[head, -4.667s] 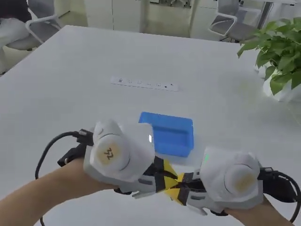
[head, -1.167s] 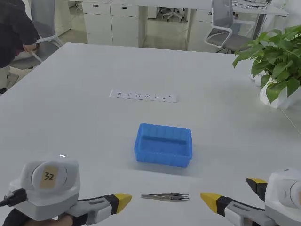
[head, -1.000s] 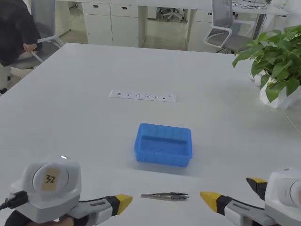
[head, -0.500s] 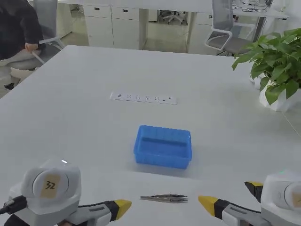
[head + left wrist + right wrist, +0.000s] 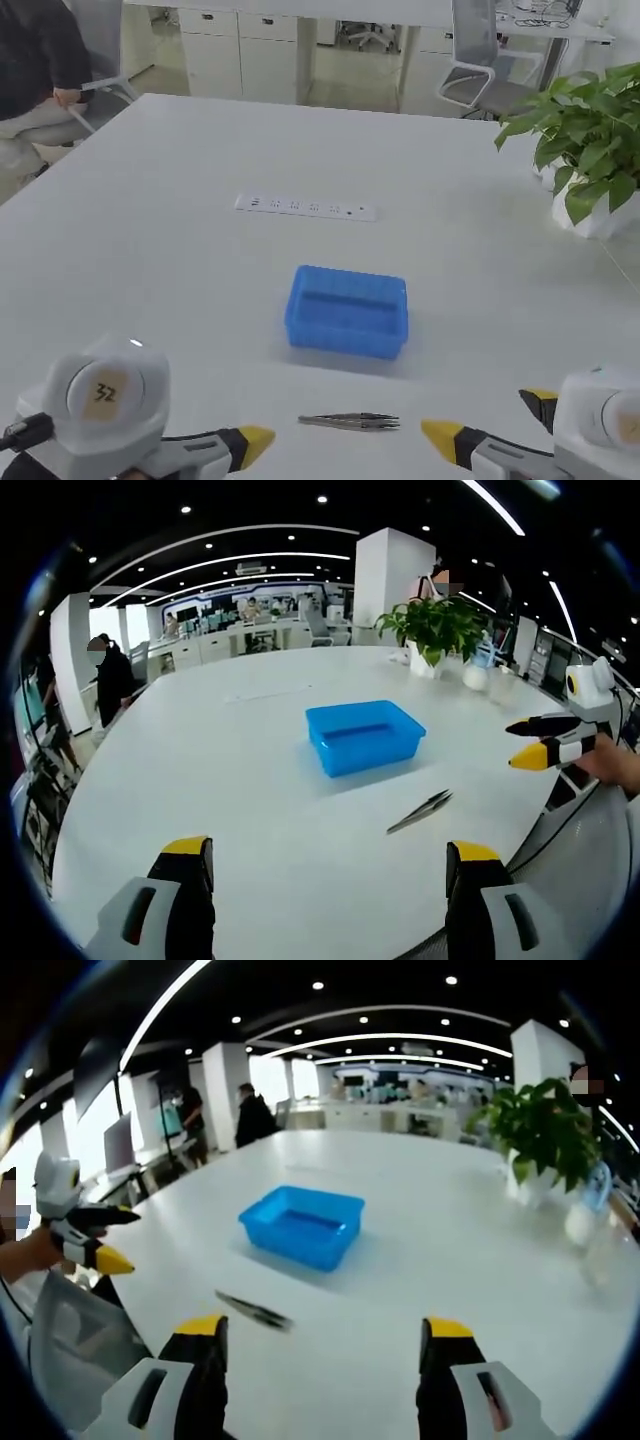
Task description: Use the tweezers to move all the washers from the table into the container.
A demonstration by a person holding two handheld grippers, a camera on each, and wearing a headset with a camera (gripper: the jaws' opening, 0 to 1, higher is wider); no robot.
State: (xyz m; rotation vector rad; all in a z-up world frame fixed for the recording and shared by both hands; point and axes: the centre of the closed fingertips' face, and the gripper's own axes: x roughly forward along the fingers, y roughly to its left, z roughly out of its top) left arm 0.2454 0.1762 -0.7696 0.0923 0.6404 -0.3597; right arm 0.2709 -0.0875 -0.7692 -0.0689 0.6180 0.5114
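Observation:
A blue rectangular container (image 5: 347, 312) stands on the white table (image 5: 150, 260), open side up. Closer to me, slim metal tweezers (image 5: 348, 421) lie flat on the table, between the two grippers and touching neither. My left gripper (image 5: 328, 850) is open with nothing between its yellow-tipped jaws; the tweezers (image 5: 420, 811) lie ahead and to its right, and the container (image 5: 362, 736) beyond. My right gripper (image 5: 322, 1326) is open too and holds nothing, with the tweezers (image 5: 255, 1311) ahead on its left and the container (image 5: 300, 1224) further off.
A white power strip (image 5: 305, 207) lies beyond the container. A potted plant (image 5: 590, 140) stands at the table's right edge. Office chairs and a seated person (image 5: 30, 60) are past the far and left sides.
Since 4.7 s ago the two grippers, then close together in front of the container, have drawn apart to the lower corners, and the tweezers lie between them. Over the last second only the camera has shifted.

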